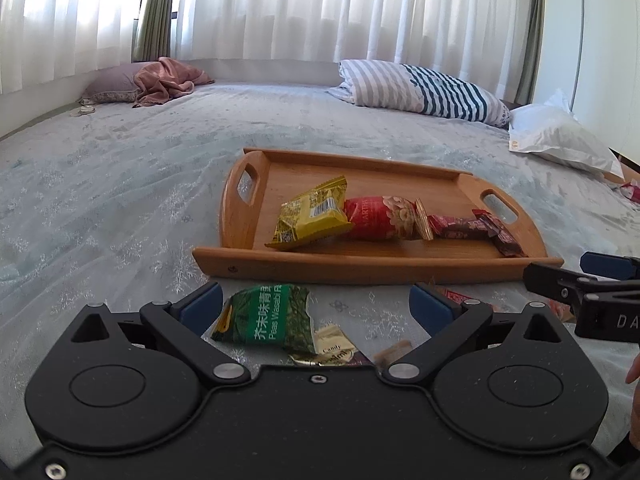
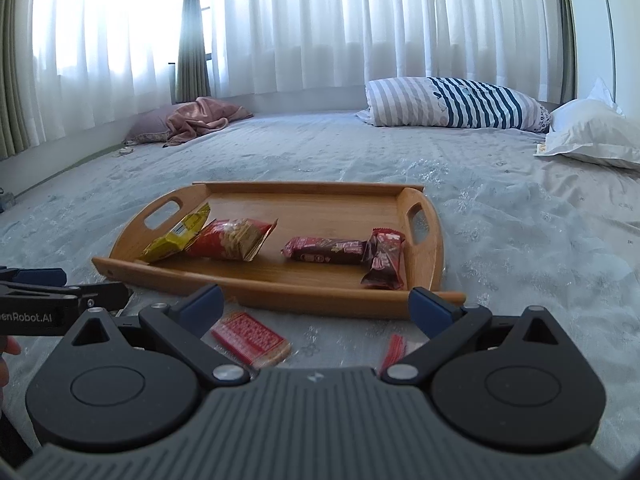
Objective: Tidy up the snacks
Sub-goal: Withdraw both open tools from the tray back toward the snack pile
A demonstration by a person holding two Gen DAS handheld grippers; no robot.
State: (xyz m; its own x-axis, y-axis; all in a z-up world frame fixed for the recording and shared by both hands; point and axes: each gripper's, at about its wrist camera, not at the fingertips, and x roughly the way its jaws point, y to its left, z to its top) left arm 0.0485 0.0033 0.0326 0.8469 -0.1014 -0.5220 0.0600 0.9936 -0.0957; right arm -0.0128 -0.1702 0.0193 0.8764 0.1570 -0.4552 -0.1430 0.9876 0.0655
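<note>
So this looks roughly halfway done. The wooden tray [image 2: 434, 256] sits on the bed [image 2: 520, 220] and already has four snacks lined up along its near edge: a yellow packet [image 2: 176, 236] at the left end, a red peanut bag [image 2: 230, 240] touching it, then a dark red bar [image 2: 328, 250] and a small maroon packet [image 2: 384, 260] by the right handle.

Still loose on the bedspread, just in front of the tray's near edge: a green wasabi peas bag [image 1: 268, 314], a gold candy wrapper [image 1: 334, 346] overlapping its corner, a red-labelled cracker pack [image 2: 250, 336] and a thin red stick pack [image 2: 394, 350].

Both grippers are spread wide with nothing in them. The left gripper [image 1: 316, 304] hovers over the peas bag, the right gripper [image 2: 316, 304] over the cracker pack.

Fun bit: the peas and candy only show up in the left wrist view, and the cracker pack is only clear in the right one. My guess is those go in next.
</note>
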